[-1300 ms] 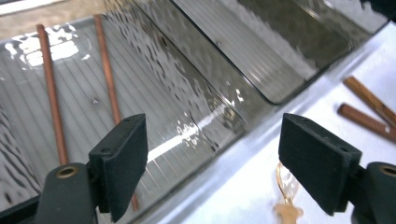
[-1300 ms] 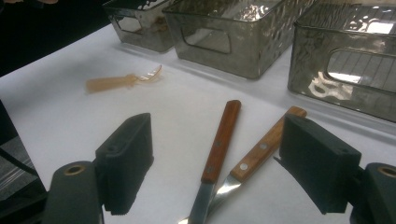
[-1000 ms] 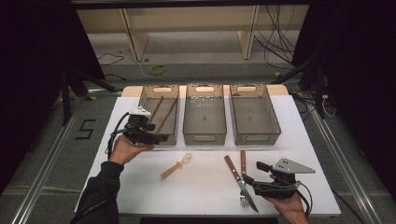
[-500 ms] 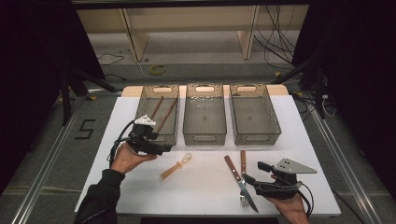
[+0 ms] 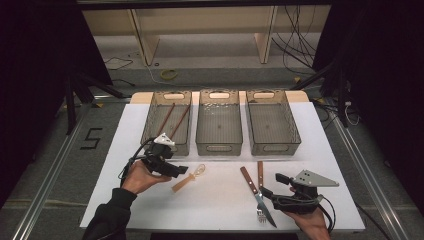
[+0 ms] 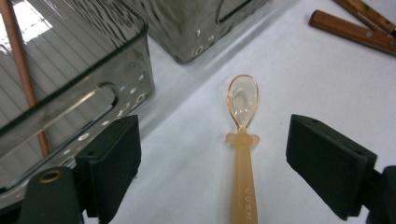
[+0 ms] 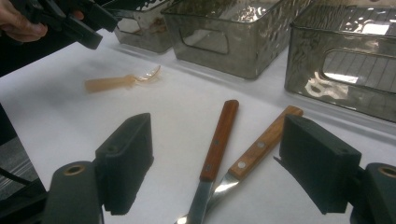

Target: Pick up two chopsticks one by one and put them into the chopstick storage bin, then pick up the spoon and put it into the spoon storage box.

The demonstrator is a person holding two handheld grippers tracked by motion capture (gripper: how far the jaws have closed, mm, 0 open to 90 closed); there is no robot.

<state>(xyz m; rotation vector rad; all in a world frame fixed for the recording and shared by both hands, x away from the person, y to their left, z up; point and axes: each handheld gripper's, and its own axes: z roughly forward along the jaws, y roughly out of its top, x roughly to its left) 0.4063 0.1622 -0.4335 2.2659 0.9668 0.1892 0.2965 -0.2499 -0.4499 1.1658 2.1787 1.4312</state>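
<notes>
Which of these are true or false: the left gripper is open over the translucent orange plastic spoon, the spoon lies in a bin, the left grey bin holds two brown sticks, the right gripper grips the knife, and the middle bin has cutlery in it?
1. The left gripper is open over the translucent orange plastic spoon. True.
2. The spoon lies in a bin. False: it lies on the white table.
3. The left grey bin holds two brown sticks. True.
4. The right gripper grips the wooden-handled knife. False: its jaws stand open, touching neither the knife nor the wooden-handled fork.
5. The middle grey bin has cutlery in it. False: it looks empty.
</notes>
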